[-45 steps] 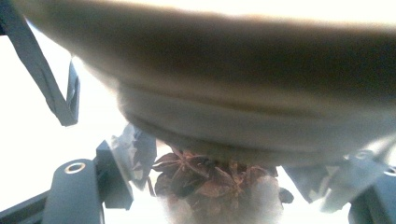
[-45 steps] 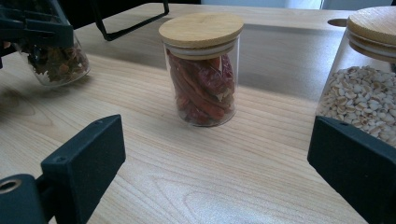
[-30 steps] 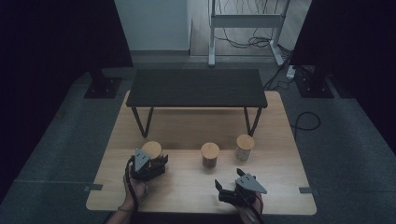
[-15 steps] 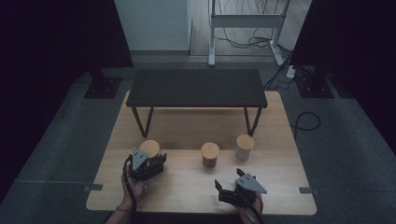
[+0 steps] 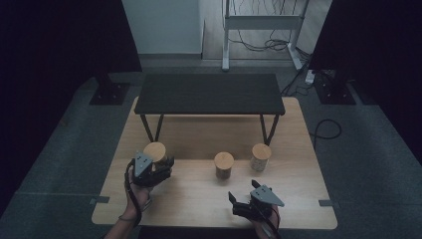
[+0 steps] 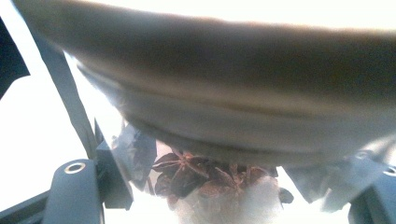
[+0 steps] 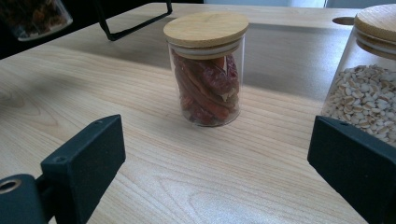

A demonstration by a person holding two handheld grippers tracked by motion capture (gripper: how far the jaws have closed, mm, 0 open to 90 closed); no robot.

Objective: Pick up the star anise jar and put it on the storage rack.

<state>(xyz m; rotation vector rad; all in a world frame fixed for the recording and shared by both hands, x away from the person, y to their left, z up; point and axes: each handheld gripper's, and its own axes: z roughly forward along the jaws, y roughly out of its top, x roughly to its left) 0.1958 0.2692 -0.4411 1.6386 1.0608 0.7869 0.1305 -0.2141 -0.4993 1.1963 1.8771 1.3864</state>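
left gripper [image 5: 158, 167], seen in the high view at the near left of the wooden table [image 5: 298, 149], is clamped on a glass jar with a wooden lid [image 5: 155, 151]. in the left gripper view the jar [image 6: 224, 116] is pressed close to the lens between the two black jaws, its lid rim across the top of the picture and dark star anise [image 6: 187, 172] seen through the glass below. whether the jar's base touches the table cannot be told.

right gripper [image 5: 236, 203] is held at the near right of the table, well apart from the jars, with its jaws spread wide and nothing between them. in the right gripper view a lidded jar of dried red chillies [image 7: 206, 70] is seen standing upright on the table ahead of the jaws, and a jar of pale grains [image 7: 366, 88] stands at the right edge. in the high view these two are seen as the middle jar [image 5: 224, 165] and the right jar [image 5: 261, 157], side by side and apart, in front of a low black bench [image 5: 209, 93] that stands on the far half of the table.
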